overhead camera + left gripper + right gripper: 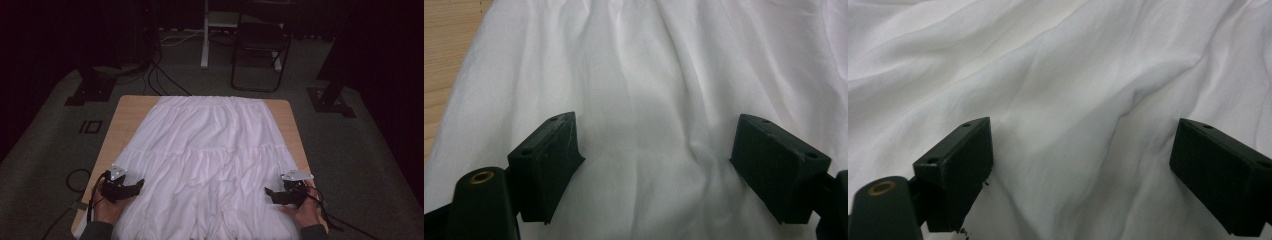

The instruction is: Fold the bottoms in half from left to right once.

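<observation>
A white tiered skirt (210, 155) lies spread flat over the wooden table (129, 112), waistband at the far end and hem toward me. My left gripper (137, 186) rests over the skirt's near left edge, pointing inward. Its jaws stand wide apart above the cloth (649, 100), with nothing between them. My right gripper (269, 192) sits over the near right part of the hem, also pointing inward. Those jaws are likewise spread wide over wrinkled white fabric (1073, 100), holding nothing.
Bare wood (444, 55) shows along the skirt's left side. Beyond the table stand a black folding chair (260, 47), a white stand leg (204, 35) and floor cables (160, 75). Dark stand bases (90, 90) flank the table on grey carpet.
</observation>
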